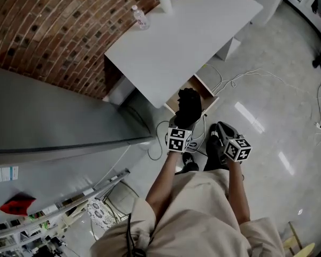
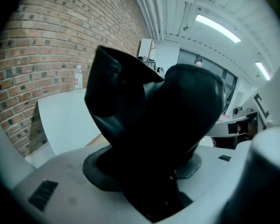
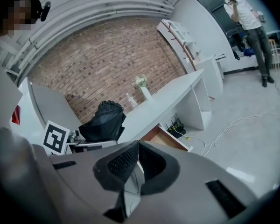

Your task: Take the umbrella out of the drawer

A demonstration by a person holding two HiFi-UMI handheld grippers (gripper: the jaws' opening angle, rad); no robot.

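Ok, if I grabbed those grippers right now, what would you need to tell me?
Left gripper: shut on the black umbrella, held up in the air.
Right gripper: shut, nothing in it, beside the left one.
Drawer: open under the white desk; the umbrella is clear of it.
Done: umbrella is out.
Left: probably set it down, maybe on the desk, and perhaps push the drawer shut.
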